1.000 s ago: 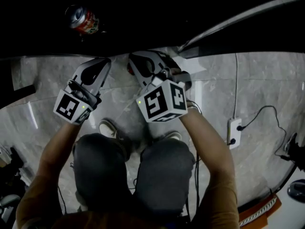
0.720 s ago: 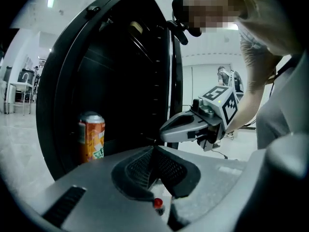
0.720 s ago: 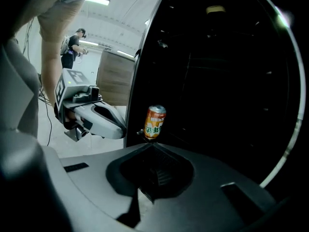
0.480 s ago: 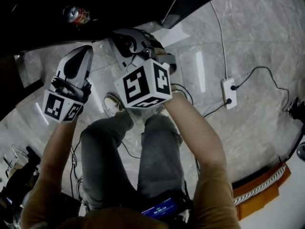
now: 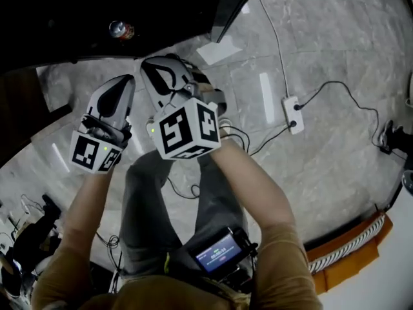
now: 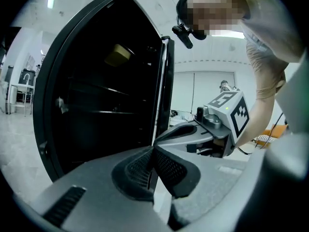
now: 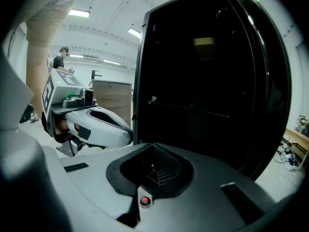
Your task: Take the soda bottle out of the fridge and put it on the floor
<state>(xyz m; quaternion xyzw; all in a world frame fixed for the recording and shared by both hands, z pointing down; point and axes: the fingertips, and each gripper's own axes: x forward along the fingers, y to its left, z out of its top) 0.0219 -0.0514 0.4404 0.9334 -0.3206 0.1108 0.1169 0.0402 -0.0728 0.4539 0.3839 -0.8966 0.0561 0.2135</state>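
Note:
A soda container with a red label (image 5: 120,30) lies small in the dark area at the top of the head view; whether it rests inside the fridge or on the floor I cannot tell. The black fridge (image 6: 106,91) stands with its dark inside (image 7: 207,81) facing both gripper views. My left gripper (image 5: 118,86) and right gripper (image 5: 162,70) hang side by side above the person's legs, well short of the container. Both are shut with nothing between the pads (image 6: 153,154) (image 7: 155,164). Each shows in the other's view: the right gripper's body (image 6: 219,120), the left gripper's body (image 7: 89,124).
Grey marble floor (image 5: 322,173) spreads to the right, with a white power strip (image 5: 292,113) and black cables. A sheet of paper (image 5: 218,50) lies by the fridge door edge (image 5: 227,5). An orange striped edge (image 5: 348,254) is at the lower right. A person (image 7: 60,58) and a wooden cabinet (image 7: 112,98) stand far off.
The head view has risen and swung: the container looks smaller and farther, and the legs have straightened. Both grippers stayed shut and empty and drew closer together.

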